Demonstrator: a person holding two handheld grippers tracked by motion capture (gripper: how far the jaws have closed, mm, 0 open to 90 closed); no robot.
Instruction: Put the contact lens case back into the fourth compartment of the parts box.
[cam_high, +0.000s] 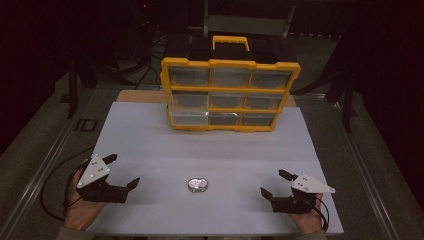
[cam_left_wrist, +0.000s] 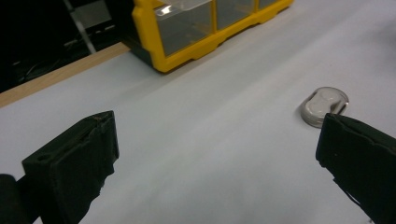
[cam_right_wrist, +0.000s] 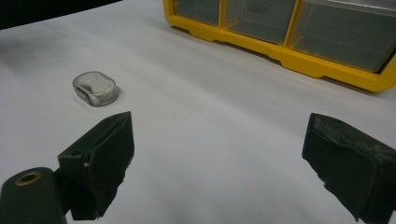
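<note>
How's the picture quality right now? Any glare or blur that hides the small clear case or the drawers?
High view: dim surroundings, evenly lit white sheet, small clear case tiny but distinct. Left gripper view: case sharp, with pale highlights on its top; yellow drawer organizer reflects on one drawer front. Right gripper view: case clear, near jaws slightly soft.

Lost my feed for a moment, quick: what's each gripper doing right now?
Left gripper: open, holding nothing, resting on the white sheet.
Right gripper: open, holding nothing; the small clear case lies untouched between them.

Dim overall, dark surroundings; white table sheet (cam_high: 150, 130) evenly lit, soft shadows, gripper views slightly blurred
</note>
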